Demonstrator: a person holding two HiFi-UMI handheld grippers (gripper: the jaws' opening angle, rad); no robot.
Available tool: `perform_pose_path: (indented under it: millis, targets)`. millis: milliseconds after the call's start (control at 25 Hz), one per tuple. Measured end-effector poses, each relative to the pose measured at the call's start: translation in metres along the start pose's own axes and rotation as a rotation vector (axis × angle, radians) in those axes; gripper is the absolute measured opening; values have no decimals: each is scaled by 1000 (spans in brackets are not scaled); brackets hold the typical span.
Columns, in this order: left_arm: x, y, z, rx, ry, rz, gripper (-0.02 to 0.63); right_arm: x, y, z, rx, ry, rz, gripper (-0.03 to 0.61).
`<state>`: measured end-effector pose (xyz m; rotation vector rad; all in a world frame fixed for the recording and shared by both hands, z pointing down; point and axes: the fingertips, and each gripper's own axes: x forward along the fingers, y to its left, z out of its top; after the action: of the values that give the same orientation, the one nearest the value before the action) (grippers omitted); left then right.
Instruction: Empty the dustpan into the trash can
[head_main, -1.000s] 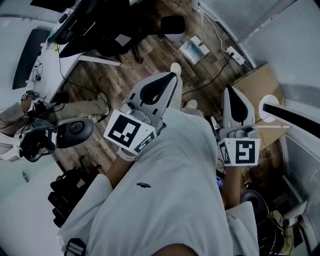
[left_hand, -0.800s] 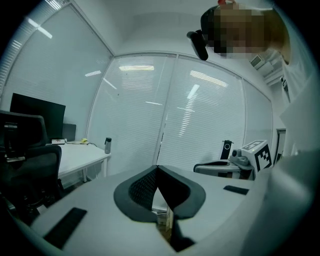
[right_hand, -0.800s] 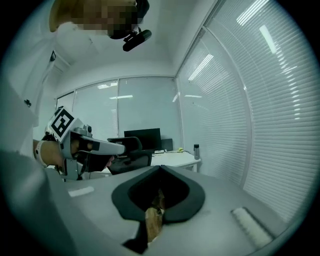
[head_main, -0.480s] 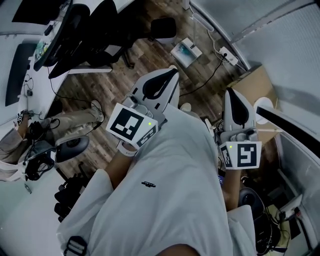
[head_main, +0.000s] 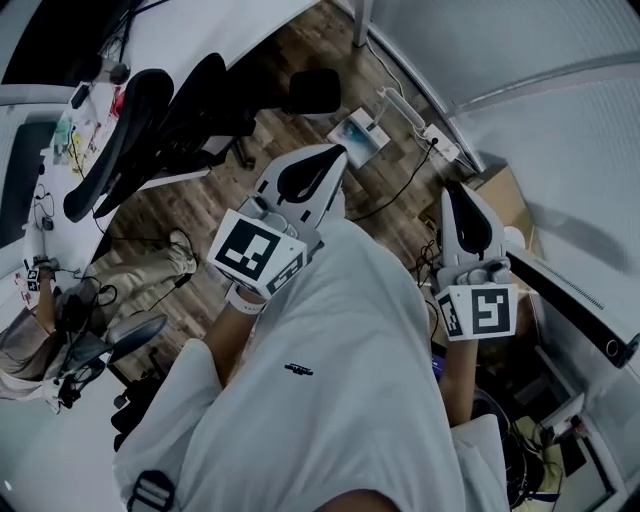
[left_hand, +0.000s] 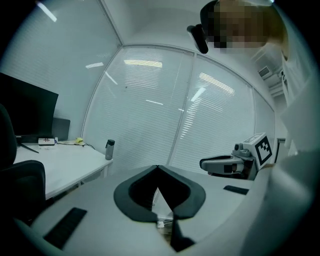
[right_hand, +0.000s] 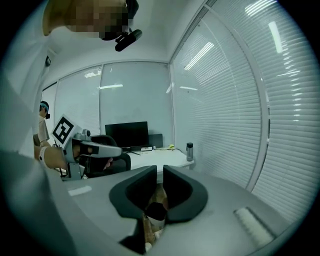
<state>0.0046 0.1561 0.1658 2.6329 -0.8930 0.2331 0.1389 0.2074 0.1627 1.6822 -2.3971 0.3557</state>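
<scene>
Out ahead of me on the wooden floor (head_main: 225, 190) sits a dark tub that I take to be the trash can (head_main: 312, 90), past the office chair (head_main: 150, 130). A pale flat thing (head_main: 358, 132) lies near it, too small for me to name. I cannot find the dustpan with any certainty in any view, and neither tool carries it. So I judge the task hardly begun: the dustpan has yet to be picked up, brought over the trash can and tipped out.

My left gripper (head_main: 340, 152) has its jaws together on nothing. Its own view shows the two dark pads meeting at a point, with only a sliver of floor below. My right gripper (head_main: 450, 190) has its jaws opening, a narrow slot between the pads. Nothing stands in that slot, and only the floor and some dark clutter show through it.

Both hands are held out in front of my body, side by side and well apart. Each tool points forward and dips a little toward the floor. Each gripper view catches the other tool off to its side, at much the same height.
</scene>
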Motion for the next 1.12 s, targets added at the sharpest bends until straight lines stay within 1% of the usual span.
perform_pose_path:
  millis: [200,320,400,480,520,720,880,1000,1120]
  targets:
    - [15,54,4,-51,-3,5,7,56,-5,10,61,19,10,49]
    - [24,90,6,-45,-6,9,6,83,-4,12,68,29,6,49]
    - [31,104,7,-27,-2,-15,6,96,-1,13,99,29,10,49]
    - [36,111,4,-11,6,-32,6,108,0,12,94,36,11,49]
    - [38,114,1,-16,9,-33,6,113,0,10,80,46,9,49]
    - [39,127,-9,-77,34,-27,6,131,1,6,54,94,16,60]
    - [49,129,-8,-53,52,-41,6,141,-7,7,52,100,16,61]
    - [53,132,-14,-52,72,-39,7,147,-8,3,44,117,22,61]
    - [65,134,-21,-53,96,-54,7,153,-14,-3,23,118,17,63]
